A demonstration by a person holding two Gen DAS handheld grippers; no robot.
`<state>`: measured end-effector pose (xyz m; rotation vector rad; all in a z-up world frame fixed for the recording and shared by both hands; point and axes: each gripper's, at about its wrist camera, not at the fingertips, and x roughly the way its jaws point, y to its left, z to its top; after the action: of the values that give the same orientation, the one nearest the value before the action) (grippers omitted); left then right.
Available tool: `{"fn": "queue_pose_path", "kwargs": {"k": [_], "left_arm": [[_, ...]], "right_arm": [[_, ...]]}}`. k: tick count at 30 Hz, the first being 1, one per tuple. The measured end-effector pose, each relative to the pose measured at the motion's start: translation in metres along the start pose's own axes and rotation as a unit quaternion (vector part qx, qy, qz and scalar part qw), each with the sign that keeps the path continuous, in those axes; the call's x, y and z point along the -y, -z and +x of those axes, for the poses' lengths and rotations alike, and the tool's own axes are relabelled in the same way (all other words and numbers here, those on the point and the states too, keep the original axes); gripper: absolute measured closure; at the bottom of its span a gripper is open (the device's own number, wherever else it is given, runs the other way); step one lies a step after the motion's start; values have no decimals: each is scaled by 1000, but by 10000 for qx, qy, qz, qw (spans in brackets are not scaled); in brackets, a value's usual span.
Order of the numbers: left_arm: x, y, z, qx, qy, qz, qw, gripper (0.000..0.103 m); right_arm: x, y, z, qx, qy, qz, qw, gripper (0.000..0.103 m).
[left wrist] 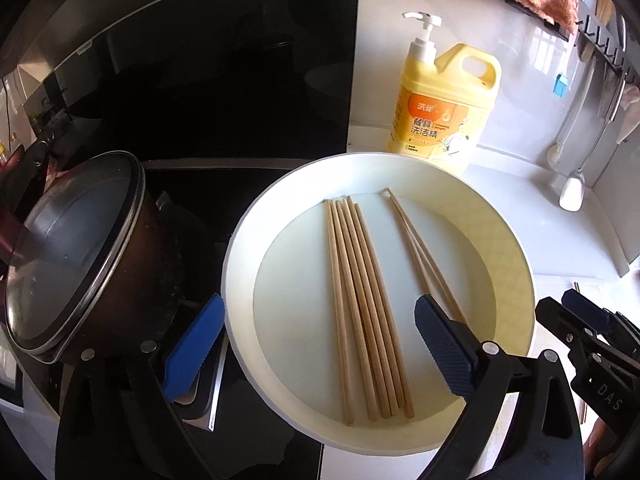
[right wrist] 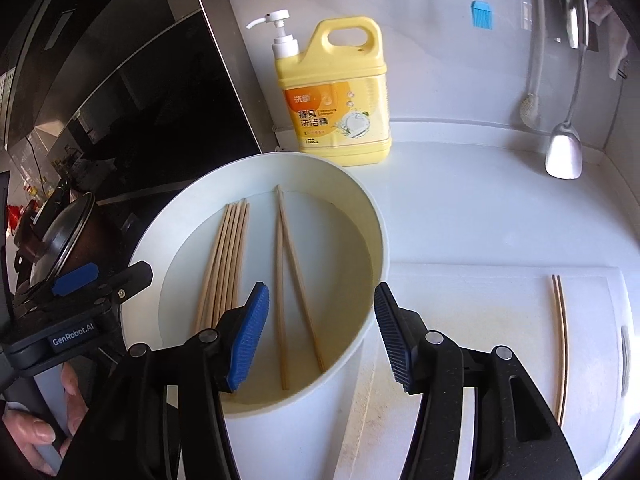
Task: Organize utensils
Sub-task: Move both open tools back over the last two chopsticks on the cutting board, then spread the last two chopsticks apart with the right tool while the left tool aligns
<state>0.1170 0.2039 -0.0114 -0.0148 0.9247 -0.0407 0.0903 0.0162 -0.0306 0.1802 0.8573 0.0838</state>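
A white round basin (left wrist: 240,248) (right wrist: 376,216) holds several wooden chopsticks in a bundle (left wrist: 360,304) (right wrist: 226,264) and a separate crossed pair (left wrist: 416,248) (right wrist: 290,276). Another pair of chopsticks (right wrist: 560,344) lies on a white cutting board (right wrist: 480,320) to the right. My left gripper (left wrist: 316,344) is open and empty above the basin's near side; it also shows in the right wrist view (right wrist: 100,276). My right gripper (right wrist: 320,336) is open and empty over the basin's right rim, near the crossed pair; it also shows in the left wrist view (left wrist: 568,312).
A yellow dish soap bottle (left wrist: 444,104) (right wrist: 336,96) stands behind the basin. A lidded dark pot (left wrist: 80,248) sits on the black stove at the left. A ladle (right wrist: 564,152), a brush (right wrist: 530,104) and a blue silicone brush (right wrist: 482,12) hang on the wall.
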Motion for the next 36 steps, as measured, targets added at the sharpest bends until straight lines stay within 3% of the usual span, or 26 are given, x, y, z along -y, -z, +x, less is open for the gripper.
{"fn": "queue_pose_path", "kwargs": {"k": [7,17,27,31,36], "left_arm": [[44,5,-15,144,381,336,9986,9],[137,31,-29,85,905,584,9941,8],[215,92,-44,-204,554,255,9979,7],[235,110,-46,-273,359,205,9988,7],[252,126,-38,-336,374,306,9983,7]], "right_arm": [[44,28,-37,103,420,353,9984,46],[140,87,-85,106,1036,778,9915,44],[237,122,-113,50,803,664,9945,40],[257,124,-112,2,669,475,9966,39],[269,123,-104,118,553,585,9967,38]]}}
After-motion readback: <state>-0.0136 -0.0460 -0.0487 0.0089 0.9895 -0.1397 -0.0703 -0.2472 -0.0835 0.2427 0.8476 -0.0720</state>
